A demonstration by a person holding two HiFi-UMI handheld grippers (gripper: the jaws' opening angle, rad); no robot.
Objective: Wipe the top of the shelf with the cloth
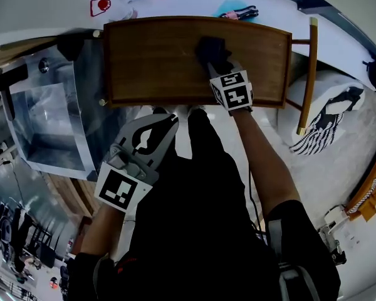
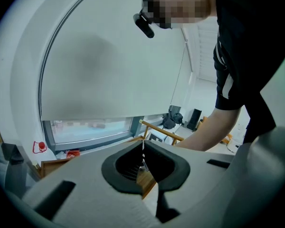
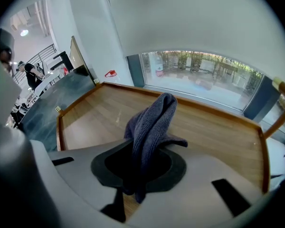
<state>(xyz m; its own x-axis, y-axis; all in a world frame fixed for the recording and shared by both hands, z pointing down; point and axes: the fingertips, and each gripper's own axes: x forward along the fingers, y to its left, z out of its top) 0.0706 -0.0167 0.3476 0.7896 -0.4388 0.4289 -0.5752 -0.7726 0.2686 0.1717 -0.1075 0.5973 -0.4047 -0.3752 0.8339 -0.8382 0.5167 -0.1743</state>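
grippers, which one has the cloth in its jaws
The right gripper: its jaws are shut on the dark cloth over the wooden shelf top. The left gripper has shut, empty jaws.

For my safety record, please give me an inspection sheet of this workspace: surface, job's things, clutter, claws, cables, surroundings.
Surface: brown wooden shelf top with raised rim, bare apart from the cloth.
Job's things: dark grey knitted cloth, bunched, pinched in the right claw.
Clutter: red-and-white small items and a turquoise object on the white ledge behind the shelf.
Claws: right claw shut on the cloth, over the shelf top; left claw shut, empty, off the shelf.
Cables: nothing seen on the shelf.
Surroundings: shiny grey table at left; wooden rail and striped cushion at right.
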